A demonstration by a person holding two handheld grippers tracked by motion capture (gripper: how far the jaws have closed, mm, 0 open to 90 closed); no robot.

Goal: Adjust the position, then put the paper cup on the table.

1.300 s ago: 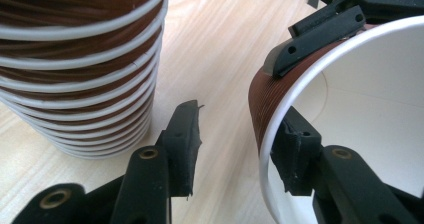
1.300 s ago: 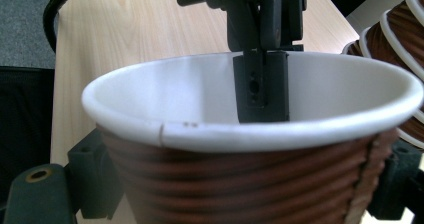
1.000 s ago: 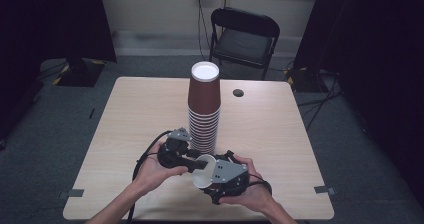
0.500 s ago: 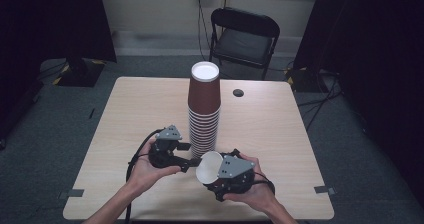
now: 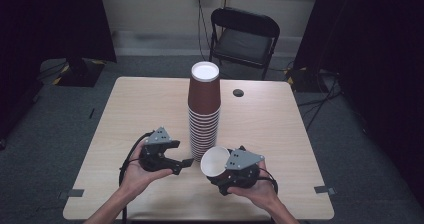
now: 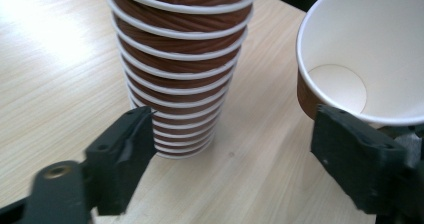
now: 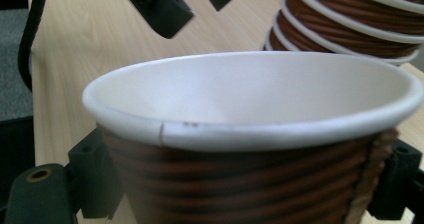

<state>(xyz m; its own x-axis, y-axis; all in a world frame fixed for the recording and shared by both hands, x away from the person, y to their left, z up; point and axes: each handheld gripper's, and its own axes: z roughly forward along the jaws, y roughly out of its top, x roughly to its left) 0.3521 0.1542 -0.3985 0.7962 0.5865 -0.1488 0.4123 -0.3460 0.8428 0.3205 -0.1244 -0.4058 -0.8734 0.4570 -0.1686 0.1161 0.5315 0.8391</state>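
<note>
Since the earlier frames the left gripper (image 5: 186, 162) has let go of the loose cup (image 5: 215, 161) and drawn back to the left of it, and its jaws have just been opening, with nothing between them now. In the left gripper view they stand wide apart over the bare wood of the table (image 6: 55, 64), with the foot of the stack of cups (image 6: 180, 79) between and beyond them and the white inside of the cup (image 6: 367, 49) at the upper right. The right gripper (image 5: 222, 173) is closed on that cup: in the right gripper view its two jaws press the ribbed brown wall from either side just below the white rim (image 7: 250, 129), and the cup (image 7: 250, 149) lies tilted, its mouth turned toward the left gripper (image 7: 192, 4), whose open jaws show at the top. In the high view the cup is held just above the near part of the table, just in front of the tall stack (image 5: 204, 109), which stands upside down near the table's middle. Both hands (image 5: 137, 176) sit close to the near edge, the right hand (image 5: 252, 191) under its gripper. A small dark round thing (image 5: 238, 92) lies on the far side of the table, and a black folding chair (image 5: 243, 39) stands behind it.
</note>
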